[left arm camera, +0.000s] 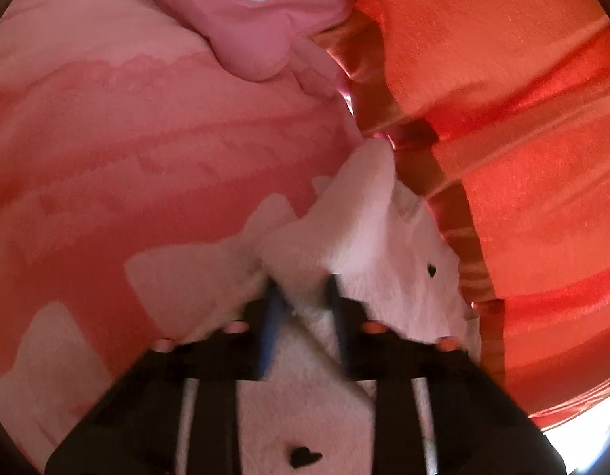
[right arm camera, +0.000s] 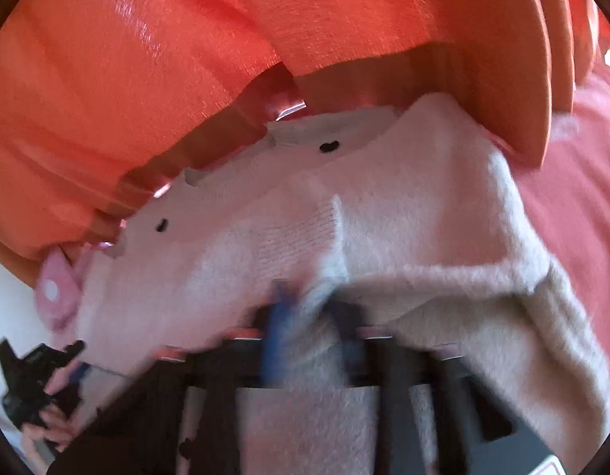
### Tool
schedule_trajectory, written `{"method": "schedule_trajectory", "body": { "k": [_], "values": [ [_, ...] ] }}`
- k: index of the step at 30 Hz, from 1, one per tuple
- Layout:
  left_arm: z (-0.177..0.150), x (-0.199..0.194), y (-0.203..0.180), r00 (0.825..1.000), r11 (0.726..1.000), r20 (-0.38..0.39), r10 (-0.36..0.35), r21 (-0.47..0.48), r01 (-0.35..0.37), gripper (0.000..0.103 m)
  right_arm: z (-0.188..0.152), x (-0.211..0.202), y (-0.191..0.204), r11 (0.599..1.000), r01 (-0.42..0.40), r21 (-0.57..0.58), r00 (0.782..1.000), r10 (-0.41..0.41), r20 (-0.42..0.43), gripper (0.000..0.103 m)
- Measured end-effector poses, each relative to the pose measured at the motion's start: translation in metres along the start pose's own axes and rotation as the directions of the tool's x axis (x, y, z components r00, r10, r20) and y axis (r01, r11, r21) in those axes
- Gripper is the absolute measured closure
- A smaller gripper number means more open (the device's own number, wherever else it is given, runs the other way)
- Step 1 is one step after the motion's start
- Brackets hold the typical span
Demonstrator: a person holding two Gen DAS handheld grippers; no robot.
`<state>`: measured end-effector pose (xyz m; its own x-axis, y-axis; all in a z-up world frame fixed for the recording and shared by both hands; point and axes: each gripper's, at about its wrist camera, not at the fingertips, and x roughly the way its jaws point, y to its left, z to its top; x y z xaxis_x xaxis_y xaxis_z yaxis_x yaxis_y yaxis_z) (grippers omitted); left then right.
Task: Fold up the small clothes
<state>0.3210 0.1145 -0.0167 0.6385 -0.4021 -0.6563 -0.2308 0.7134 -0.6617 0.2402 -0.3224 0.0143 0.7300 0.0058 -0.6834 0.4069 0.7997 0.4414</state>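
Two close downward views, shared garment [left arm camera: 384, 237]

right hand-held gripper [right arm camera: 308, 301] pinching white knit garment [right arm camera: 403, 213], orange fabric [right arm camera: 146, 59]

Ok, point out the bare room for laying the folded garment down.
Free: the pink patterned bedspread left of the white knit garment, below the pink pouch. Crowded: the right side, where orange cushions butt against the garment, and the strip around the pouch.
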Motion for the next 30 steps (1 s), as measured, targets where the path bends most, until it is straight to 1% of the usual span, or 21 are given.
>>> {"method": "schedule_trajectory", "body": {
  "k": [2, 3, 4, 5, 6, 8, 9, 10, 11, 12, 15, 17, 19, 20, 22, 24, 25, 26, 27, 28, 30],
  "values": [
    [0.002, -0.007, 0.001, 0.999, 1.000, 0.030, -0.012, -0.004, 0.012, 0.094, 0.013, -0.031, 0.023, 0.995, -0.077, -0.058, 0.991, 0.082, 0.104, 0.096],
    [0.002, -0.009, -0.001, 0.999, 1.000, 0.044, -0.008, 0.009, 0.008, 0.094, 0.023, -0.058, 0.041, 0.982, -0.144, -0.120, 0.969, 0.165, 0.184, 0.096],
    [0.002, -0.011, -0.005, 0.998, 0.999, 0.058, 0.006, 0.032, -0.008, 0.094, 0.027, -0.074, 0.050, 0.969, -0.193, -0.155, 0.948, 0.225, 0.226, 0.097],
    [0.002, -0.009, -0.006, 0.998, 0.999, 0.056, 0.010, 0.041, -0.012, 0.095, 0.029, -0.085, 0.054, 0.959, -0.217, -0.185, 0.931, 0.260, 0.258, 0.097],
    [0.001, -0.007, -0.005, 0.999, 0.999, 0.051, 0.013, 0.044, -0.015, 0.095, 0.030, -0.086, 0.054, 0.958, -0.202, -0.206, 0.928, 0.254, 0.273, 0.097],
    [-0.003, -0.002, -0.002, 0.999, 0.999, 0.037, 0.030, 0.041, -0.031, 0.095, 0.024, -0.047, 0.035, 0.983, -0.076, -0.169, 0.978, 0.107, 0.182, 0.097],
    [-0.004, 0.000, -0.001, 0.999, 0.998, 0.032, 0.038, 0.045, -0.039, 0.095, 0.014, -0.010, 0.008, 0.995, 0.016, -0.098, 0.998, -0.009, 0.069, 0.097],
    [-0.006, 0.001, -0.002, 0.999, 0.997, 0.029, 0.043, 0.057, -0.045, 0.096, 0.004, 0.009, -0.010, 0.997, 0.058, -0.044, 0.998, -0.058, -0.001, 0.097],
    [-0.008, 0.002, -0.004, 0.998, 0.996, 0.031, 0.049, 0.067, -0.051, 0.096, -0.003, 0.018, -0.024, 0.998, 0.062, 0.009, 0.997, -0.062, -0.045, 0.097],
    [-0.008, 0.001, -0.006, 0.998, 0.995, 0.033, 0.053, 0.078, -0.055, 0.096, -0.006, 0.018, -0.031, 0.998, 0.030, 0.053, 0.999, -0.028, -0.045, 0.097],
    [-0.010, 0.003, -0.009, 0.997, 0.993, 0.030, 0.067, 0.097, -0.069, 0.096, 0.008, -0.013, -0.014, 0.999, -0.037, 0.010, 0.996, 0.036, 0.080, 0.097],
    [-0.010, 0.003, -0.008, 0.998, 0.993, 0.025, 0.064, 0.099, -0.066, 0.095, 0.007, -0.010, -0.017, 1.000, -0.003, -0.001, 0.997, 0.003, 0.081, 0.097],
    [-0.012, 0.003, -0.008, 0.998, 0.992, 0.018, 0.064, 0.105, -0.066, 0.095, -0.009, 0.019, -0.040, 0.995, 0.095, 0.018, 0.995, -0.094, -0.013, 0.097],
    [-0.013, 0.004, -0.007, 0.998, 0.992, 0.014, 0.064, 0.104, -0.065, 0.095, -0.016, 0.026, -0.051, 0.996, 0.078, 0.044, 0.997, -0.077, -0.023, 0.099],
    [-0.013, 0.003, -0.007, 0.998, 0.992, 0.010, 0.067, 0.106, -0.067, 0.095, -0.010, 0.018, -0.057, 0.996, 0.032, 0.084, 0.999, -0.030, -0.026, 0.098],
    [-0.013, 0.004, -0.007, 0.998, 0.993, 0.007, 0.066, 0.101, -0.066, 0.095, -0.002, 0.006, -0.056, 0.993, 0.049, 0.104, 0.999, -0.049, 0.000, 0.097],
    [-0.013, 0.004, -0.006, 0.998, 0.993, 0.005, 0.065, 0.094, -0.065, 0.094, 0.000, -0.005, -0.053, 0.983, 0.132, 0.123, 0.990, -0.137, 0.028, 0.096],
    [-0.012, 0.004, -0.006, 0.998, 0.994, 0.003, 0.065, 0.090, -0.065, 0.094, 0.000, -0.015, -0.049, 0.978, 0.170, 0.121, 0.983, -0.177, 0.051, 0.092],
    [-0.013, 0.004, -0.006, 0.998, 0.994, 0.002, 0.066, 0.091, -0.066, 0.094, 0.000, -0.023, -0.041, 0.980, 0.166, 0.105, 0.982, -0.174, 0.071, 0.092],
    [-0.013, 0.004, -0.006, 0.998, 0.993, 0.002, 0.069, 0.091, -0.069, 0.094, 0.001, -0.030, -0.024, 0.992, 0.115, 0.059, 0.989, -0.120, 0.088, 0.092],
    [-0.013, 0.004, -0.007, 0.997, 0.994, 0.000, 0.071, 0.087, -0.071, 0.094, 0.000, -0.026, 0.030, 0.996, -0.020, -0.082, 0.999, 0.023, 0.041, 0.093]
  ]
}}
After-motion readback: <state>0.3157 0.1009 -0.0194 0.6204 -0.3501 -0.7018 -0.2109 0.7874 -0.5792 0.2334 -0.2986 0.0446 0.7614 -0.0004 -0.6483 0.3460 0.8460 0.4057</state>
